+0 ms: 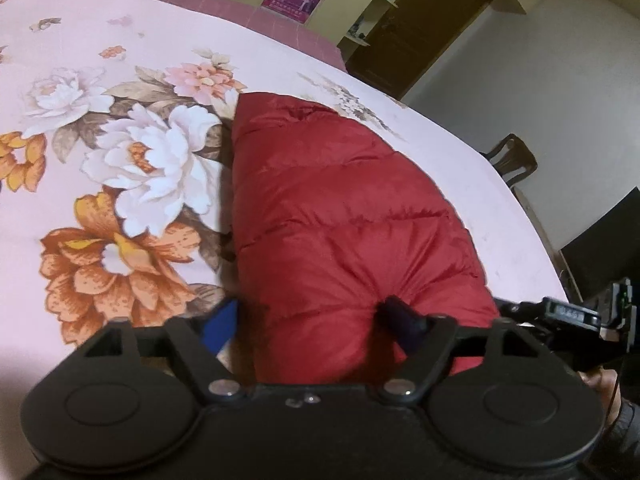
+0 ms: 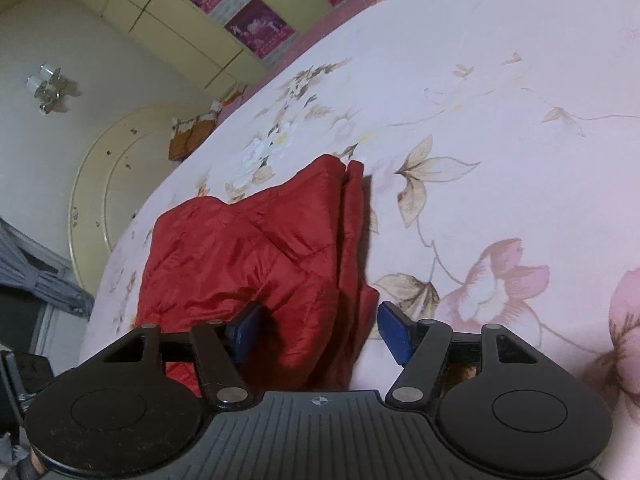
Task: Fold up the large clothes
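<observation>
A red quilted down jacket (image 1: 332, 216) lies folded in a puffy bundle on a floral pink bedsheet (image 1: 100, 152). My left gripper (image 1: 312, 320) is open, its jaws wide apart with the near end of the jacket bulging between them; one blue pad (image 1: 219, 322) shows at the left. In the right wrist view the same jacket (image 2: 256, 248) lies with its folded edges stacked at the right. My right gripper (image 2: 320, 330) is open, its blue pads (image 2: 394, 332) on either side of the jacket's near edge.
The bed's edge curves past the jacket on the right in the left wrist view, with a dark chair (image 1: 514, 162) and a brown door (image 1: 420, 28) beyond. Yellow cupboards with purple posters (image 2: 256, 24) stand behind the bed. A round headboard (image 2: 120, 184) is at left.
</observation>
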Action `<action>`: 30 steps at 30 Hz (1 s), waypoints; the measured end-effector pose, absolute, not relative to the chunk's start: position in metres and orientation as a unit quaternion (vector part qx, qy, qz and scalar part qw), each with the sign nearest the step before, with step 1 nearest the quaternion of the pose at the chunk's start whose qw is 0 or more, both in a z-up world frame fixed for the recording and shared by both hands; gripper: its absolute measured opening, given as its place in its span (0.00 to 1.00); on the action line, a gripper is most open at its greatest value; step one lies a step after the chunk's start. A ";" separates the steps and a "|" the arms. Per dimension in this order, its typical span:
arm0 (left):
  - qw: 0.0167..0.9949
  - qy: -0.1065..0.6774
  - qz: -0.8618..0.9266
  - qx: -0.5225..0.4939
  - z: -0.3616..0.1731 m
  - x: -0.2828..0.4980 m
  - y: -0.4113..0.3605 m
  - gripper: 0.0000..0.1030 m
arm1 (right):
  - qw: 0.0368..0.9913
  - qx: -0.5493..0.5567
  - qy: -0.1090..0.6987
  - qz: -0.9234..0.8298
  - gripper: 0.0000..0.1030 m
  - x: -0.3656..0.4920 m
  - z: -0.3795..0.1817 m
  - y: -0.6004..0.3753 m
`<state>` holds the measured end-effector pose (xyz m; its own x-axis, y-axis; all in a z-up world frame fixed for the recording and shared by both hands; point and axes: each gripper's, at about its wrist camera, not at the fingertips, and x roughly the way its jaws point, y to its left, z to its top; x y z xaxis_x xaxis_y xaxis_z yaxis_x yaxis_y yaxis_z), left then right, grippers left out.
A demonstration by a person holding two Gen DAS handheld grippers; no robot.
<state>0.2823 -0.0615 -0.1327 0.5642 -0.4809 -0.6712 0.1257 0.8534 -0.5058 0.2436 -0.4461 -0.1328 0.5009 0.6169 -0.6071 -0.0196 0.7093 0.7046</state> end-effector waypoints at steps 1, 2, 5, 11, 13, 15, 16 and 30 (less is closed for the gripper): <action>0.863 0.432 -0.172 -0.198 -0.131 0.282 -0.065 0.67 | 0.796 0.331 0.463 0.207 0.44 0.245 -0.134 -0.446; 0.865 0.433 -0.168 -0.190 -0.130 0.283 -0.068 0.66 | 0.791 0.338 0.465 0.211 0.43 0.245 -0.137 -0.446; 0.872 0.431 -0.158 -0.172 -0.124 0.281 -0.076 0.58 | 0.789 0.342 0.461 0.219 0.30 0.243 -0.137 -0.445; 0.894 0.413 -0.158 -0.068 -0.105 0.268 -0.102 0.54 | 0.822 0.297 0.432 0.223 0.18 0.227 -0.110 -0.439; 0.892 0.422 -0.149 -0.069 -0.109 0.273 -0.105 0.54 | 0.817 0.281 0.455 0.216 0.18 0.231 -0.124 -0.431; 0.892 0.425 -0.143 -0.062 -0.108 0.275 -0.109 0.53 | 0.805 0.305 0.462 0.214 0.18 0.234 -0.131 -0.435; 0.892 0.426 -0.142 -0.058 -0.108 0.275 -0.110 0.53 | 0.802 0.311 0.463 0.213 0.18 0.234 -0.131 -0.436; 0.904 0.391 -0.161 -0.060 -0.084 0.258 -0.099 0.46 | 0.833 0.297 0.415 0.213 0.18 0.216 -0.089 -0.429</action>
<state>0.2584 -0.0990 -0.0839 0.6430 -0.3374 -0.6876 0.2444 0.9412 -0.2333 0.2159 -0.4289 -0.0888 0.5656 0.6012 -0.5645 -0.1084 0.7327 0.6718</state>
